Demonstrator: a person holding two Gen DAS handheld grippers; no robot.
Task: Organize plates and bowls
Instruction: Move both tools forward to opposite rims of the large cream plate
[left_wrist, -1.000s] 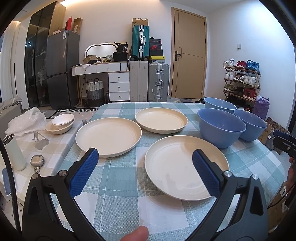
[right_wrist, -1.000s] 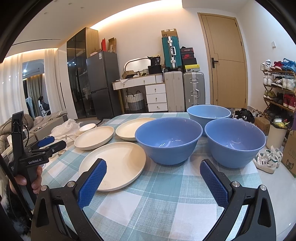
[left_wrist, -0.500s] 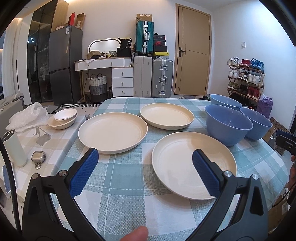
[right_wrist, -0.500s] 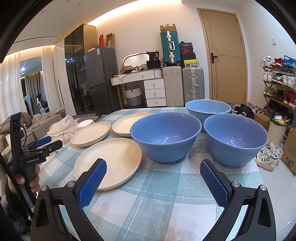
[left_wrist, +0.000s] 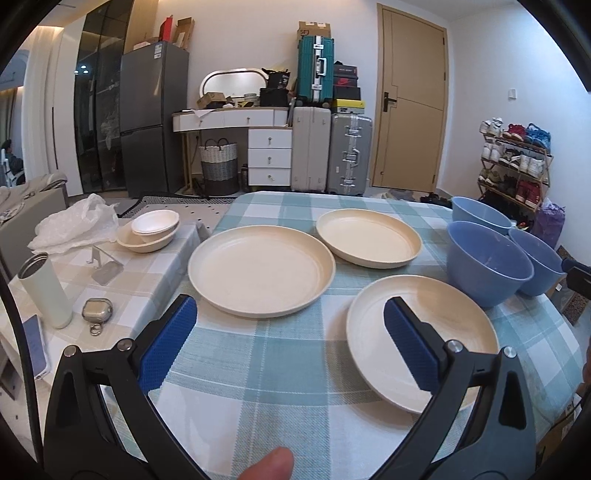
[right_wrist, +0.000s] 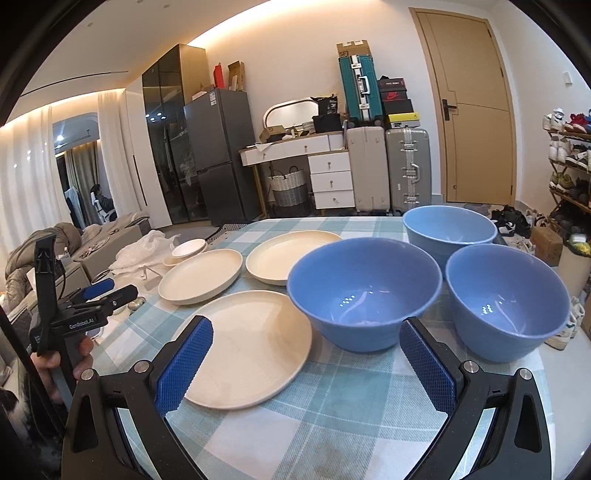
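- Left wrist view: the left gripper (left_wrist: 290, 334) stands wide open and holds nothing; its blue pads (left_wrist: 168, 345) have a knurled, diamond-grid face on black arms.
- Three round cream plates with shallow raised rims and a matte finish lie flat on the teal-and-white checked tablecloth (left_wrist: 280, 373): the near plate (left_wrist: 421, 341) at 4 o'clock, partly behind the right-hand pad, the middle plate (left_wrist: 261, 270) at centre, the far plate (left_wrist: 368, 237) at 1 o'clock.
- Three smooth blue bowls (left_wrist: 487, 262) sit upright, clustered at 3 o'clock, just beside the near plate.
- A fingertip (left_wrist: 267, 465) shows at 6 o'clock.
- Right wrist view: the right gripper (right_wrist: 306, 360) is also spread wide and empty, hovering over the cloth.
- The closest bowl (right_wrist: 364, 291), deep, round and glossy, sits at centre between the pads; two more are at 2 and 3 o'clock, close together.
- The plates run from 7 towards 11 o'clock, each apart from the next.
- A hand (right_wrist: 55, 363) grips the other gripper's handle at 8 o'clock.
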